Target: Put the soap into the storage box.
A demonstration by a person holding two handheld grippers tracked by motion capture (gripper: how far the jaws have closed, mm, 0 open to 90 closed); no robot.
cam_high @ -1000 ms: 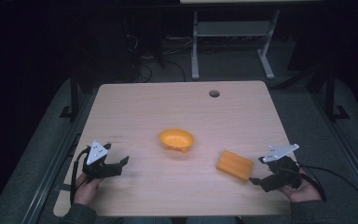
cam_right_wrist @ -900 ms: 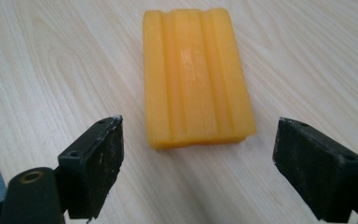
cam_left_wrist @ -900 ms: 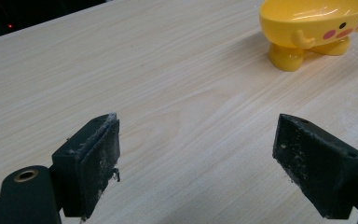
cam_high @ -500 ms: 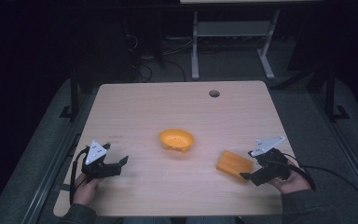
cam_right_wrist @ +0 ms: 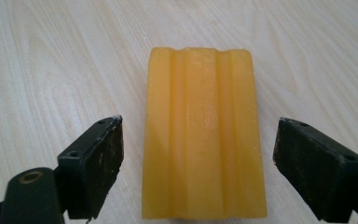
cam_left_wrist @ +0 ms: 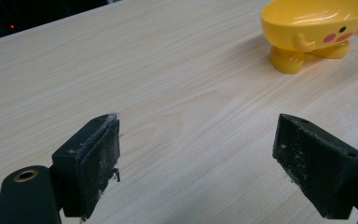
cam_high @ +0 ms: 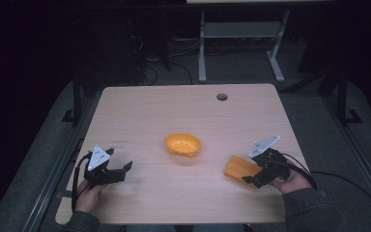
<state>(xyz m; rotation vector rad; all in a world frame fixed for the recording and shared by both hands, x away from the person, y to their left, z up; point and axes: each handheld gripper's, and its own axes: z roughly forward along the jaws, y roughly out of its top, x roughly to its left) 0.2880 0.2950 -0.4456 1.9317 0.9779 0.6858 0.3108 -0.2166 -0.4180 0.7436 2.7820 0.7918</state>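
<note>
A ridged orange soap bar (cam_high: 239, 167) (cam_right_wrist: 204, 130) lies flat on the wooden table (cam_high: 183, 113) at the right. My right gripper (cam_high: 253, 174) (cam_right_wrist: 198, 168) is open, its jaws straddling the bar's near end without touching it. A yellow duck-faced soap dish (cam_high: 182, 144) (cam_left_wrist: 319, 25) stands on small feet mid-table. My left gripper (cam_high: 121, 170) (cam_left_wrist: 198, 163) is open near the table's left front, pointing toward the dish with bare wood between its jaws.
A round cable hole (cam_high: 221, 96) sits near the table's far edge. A grey metal stand (cam_high: 236, 34) and cables lie on the dark floor beyond. Bare wood stretches between dish and both grippers.
My right gripper has moved left and forward until its open jaws flank the soap bar. The left gripper, the dish and the bar have stayed put.
</note>
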